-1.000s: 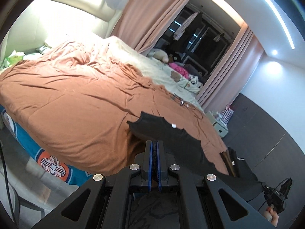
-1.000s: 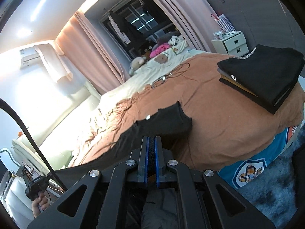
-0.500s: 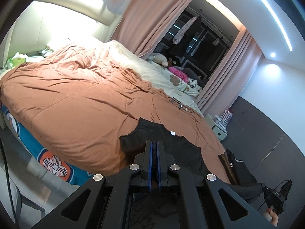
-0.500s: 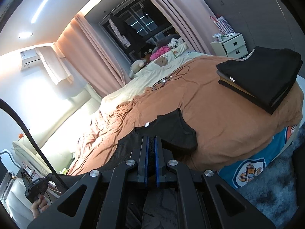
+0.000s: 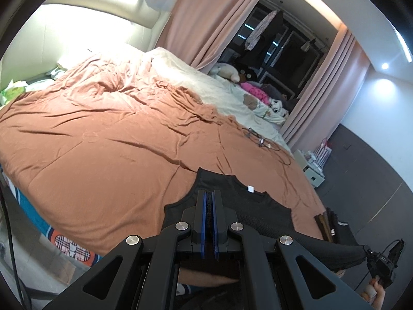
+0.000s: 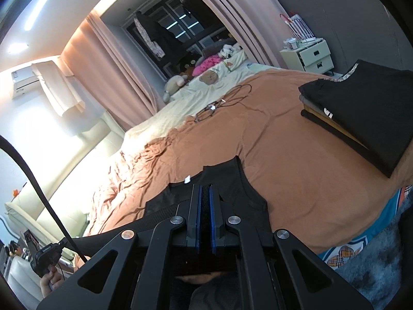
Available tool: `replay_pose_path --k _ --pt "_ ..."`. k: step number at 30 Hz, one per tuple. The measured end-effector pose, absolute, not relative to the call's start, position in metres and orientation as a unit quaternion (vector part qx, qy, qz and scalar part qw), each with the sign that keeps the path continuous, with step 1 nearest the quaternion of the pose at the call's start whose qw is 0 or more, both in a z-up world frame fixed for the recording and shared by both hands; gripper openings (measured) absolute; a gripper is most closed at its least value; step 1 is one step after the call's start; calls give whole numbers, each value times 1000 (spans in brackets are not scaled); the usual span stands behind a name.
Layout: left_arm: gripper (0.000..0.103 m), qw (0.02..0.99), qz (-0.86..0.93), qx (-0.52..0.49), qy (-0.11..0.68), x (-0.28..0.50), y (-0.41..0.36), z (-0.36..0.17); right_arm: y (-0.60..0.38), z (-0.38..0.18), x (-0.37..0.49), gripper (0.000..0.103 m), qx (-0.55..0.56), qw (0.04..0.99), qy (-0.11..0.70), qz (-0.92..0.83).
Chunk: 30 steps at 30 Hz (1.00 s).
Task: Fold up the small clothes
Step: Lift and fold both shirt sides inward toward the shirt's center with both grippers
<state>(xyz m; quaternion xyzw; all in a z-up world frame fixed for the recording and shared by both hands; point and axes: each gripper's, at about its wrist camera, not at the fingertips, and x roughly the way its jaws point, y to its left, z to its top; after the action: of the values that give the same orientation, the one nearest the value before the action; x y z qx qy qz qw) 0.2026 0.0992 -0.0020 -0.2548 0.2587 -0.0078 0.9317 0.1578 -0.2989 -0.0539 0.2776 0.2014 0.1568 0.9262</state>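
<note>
bed (image 5: 108, 139), rust cover | pink curtains (image 5: 206, 18) | dark window (image 6: 178, 23) | white nightstand (image 6: 309, 56)

Black top (image 5: 247, 206) on rust-orange bedspread (image 5: 103, 142); blue-padded tongs (image 5: 209, 197).

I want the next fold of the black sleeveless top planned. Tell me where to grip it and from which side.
Both grippers are already shut on the black top, the left gripper and the right gripper each on the near edge. Probably regrip at the shoulder straps beside the neckline tag. They lie flat on the orange bedspread, so come in low from the near bed edge.
</note>
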Motion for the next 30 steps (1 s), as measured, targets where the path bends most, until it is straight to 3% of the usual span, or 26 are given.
replay_pose_path --k 16,30 --pt "4 909 11 -249 333 340 100 -46 -267 -44 273 2 272 915 268 129" --pt "4 870 35 -246 425 451 103 -121 -250 -66 387 2 275 891 348 95"
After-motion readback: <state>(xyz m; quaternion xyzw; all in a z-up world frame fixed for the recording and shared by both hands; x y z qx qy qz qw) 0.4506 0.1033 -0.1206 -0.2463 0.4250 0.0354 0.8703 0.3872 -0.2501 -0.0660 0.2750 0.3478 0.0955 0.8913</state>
